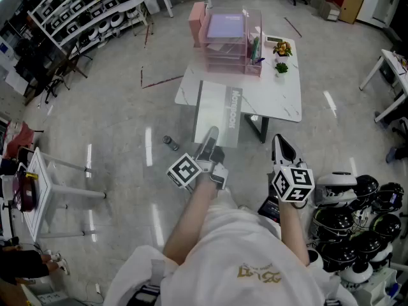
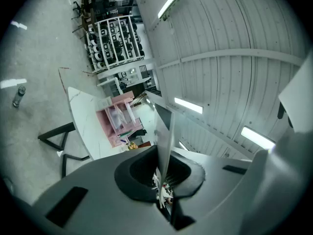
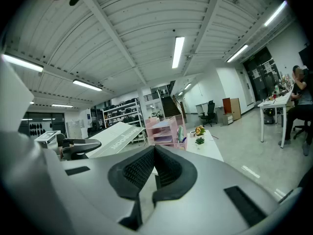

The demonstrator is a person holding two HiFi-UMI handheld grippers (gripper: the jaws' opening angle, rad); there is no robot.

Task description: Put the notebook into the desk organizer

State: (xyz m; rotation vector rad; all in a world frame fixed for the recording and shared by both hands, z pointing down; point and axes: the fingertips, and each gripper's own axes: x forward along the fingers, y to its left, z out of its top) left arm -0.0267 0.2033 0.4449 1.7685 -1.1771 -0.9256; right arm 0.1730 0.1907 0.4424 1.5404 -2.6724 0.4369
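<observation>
Notebook (image 1: 220, 112) is held up in the air at the near side of the desk (image 1: 280, 101), tilted, well apart from the desk organizer (image 1: 224, 40). Its near edge is pinched by the L tool (image 1: 209, 138); in the left gripper view it is seen edge-on betw. the pads. R tool (image 1: 281, 146) is held just to the right, jaws pressed together w/ nothing betw. them. The pink organizer is set at the desk's far end, w/ two small potted plants (image 1: 281, 67) beside it.
</observation>
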